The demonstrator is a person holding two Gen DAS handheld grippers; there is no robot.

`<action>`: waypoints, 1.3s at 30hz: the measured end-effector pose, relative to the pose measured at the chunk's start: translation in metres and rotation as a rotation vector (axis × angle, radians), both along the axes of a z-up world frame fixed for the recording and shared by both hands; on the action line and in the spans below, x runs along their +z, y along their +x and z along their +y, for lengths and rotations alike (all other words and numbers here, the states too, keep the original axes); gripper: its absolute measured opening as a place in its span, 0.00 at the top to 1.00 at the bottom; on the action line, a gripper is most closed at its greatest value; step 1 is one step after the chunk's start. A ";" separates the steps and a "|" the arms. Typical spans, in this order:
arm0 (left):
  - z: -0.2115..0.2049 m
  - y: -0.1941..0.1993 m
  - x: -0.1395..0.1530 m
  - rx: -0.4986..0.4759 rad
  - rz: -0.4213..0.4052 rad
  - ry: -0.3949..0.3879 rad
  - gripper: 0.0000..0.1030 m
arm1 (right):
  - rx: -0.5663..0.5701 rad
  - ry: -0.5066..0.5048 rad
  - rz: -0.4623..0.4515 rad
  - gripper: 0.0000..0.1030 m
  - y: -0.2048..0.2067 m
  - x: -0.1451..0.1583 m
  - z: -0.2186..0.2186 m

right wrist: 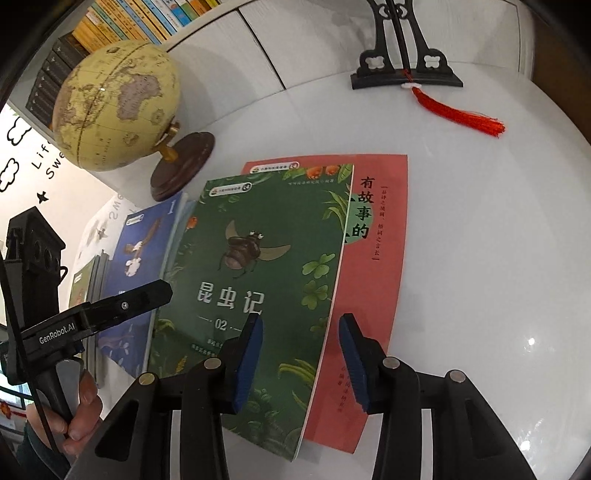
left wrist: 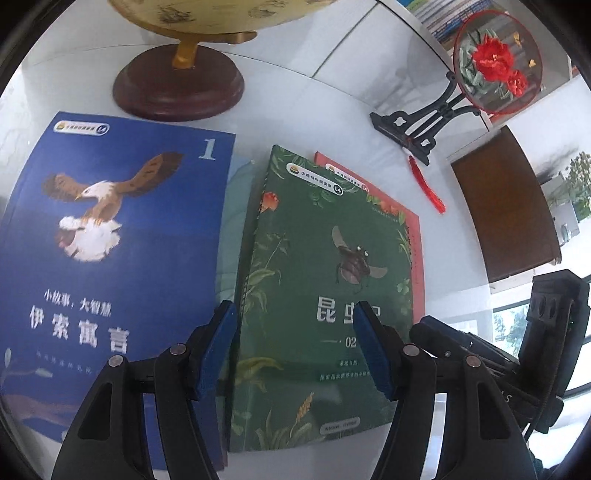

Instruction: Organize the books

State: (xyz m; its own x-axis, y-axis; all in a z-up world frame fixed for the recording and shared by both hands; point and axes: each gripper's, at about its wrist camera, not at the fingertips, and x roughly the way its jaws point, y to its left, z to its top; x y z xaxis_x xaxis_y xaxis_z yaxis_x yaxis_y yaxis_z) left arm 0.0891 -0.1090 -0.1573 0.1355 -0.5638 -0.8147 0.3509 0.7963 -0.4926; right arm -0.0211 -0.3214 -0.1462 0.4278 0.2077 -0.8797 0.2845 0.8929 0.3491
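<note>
The left gripper hung above the near end of the green book with its blue pads spread wide and nothing between them, one pad over the book's spine side and the other over its cover. The right gripper was likewise spread and empty, its fingers straddling the green book's right edge, where it lay over the red book. The green book, with a beetle on its cover, lay flat on top of the red book, which showed along its right and far sides. Just to the left, the blue book with an eagle on its cover lay flat on the white table, and a pale blue-green cover showed in the gap between the blue and green books, partly hidden under them. Beyond the blue book stood a globe on a dark round wooden base, close to that book's far edge. Farther right, well apart from the books, a black ornamental stand held a round fan painted with red flowers, and a red tassel trailed from the stand across the table. A shelf of upright books stood behind the globe. In the right wrist view, the person's hand gripped the left gripper's handle at the lower left.
</note>
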 end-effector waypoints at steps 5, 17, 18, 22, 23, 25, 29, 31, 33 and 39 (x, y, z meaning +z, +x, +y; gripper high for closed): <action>-0.007 0.008 -0.008 -0.016 0.031 0.002 0.36 | -0.006 0.010 0.006 0.59 0.001 -0.005 -0.001; -0.014 0.006 -0.008 -0.058 -0.001 0.017 0.35 | -0.005 0.002 -0.002 0.59 0.005 -0.008 -0.006; -0.016 0.006 -0.008 -0.063 0.003 0.012 0.31 | -0.005 0.004 -0.004 0.59 0.006 -0.008 -0.006; -0.023 0.002 -0.006 -0.074 -0.035 0.060 0.29 | -0.012 0.046 -0.022 0.58 0.006 -0.008 -0.009; -0.022 0.002 -0.006 -0.071 -0.036 0.058 0.29 | -0.024 0.084 -0.042 0.58 0.004 -0.006 -0.013; -0.020 0.001 -0.005 -0.059 -0.032 0.048 0.29 | -0.043 0.164 -0.093 0.58 -0.002 0.001 -0.021; -0.021 0.002 -0.005 -0.054 -0.030 0.041 0.26 | -0.069 0.406 -0.180 0.58 -0.007 0.005 -0.035; -0.022 0.001 -0.005 -0.060 -0.032 0.041 0.26 | -0.099 0.578 -0.187 0.59 -0.004 -0.008 -0.038; -0.022 0.000 -0.005 -0.067 -0.021 0.023 0.26 | -0.107 0.597 -0.128 0.59 0.000 -0.023 -0.029; -0.016 0.001 -0.006 -0.066 0.023 -0.038 0.26 | -0.099 0.479 -0.064 0.59 0.003 -0.033 -0.009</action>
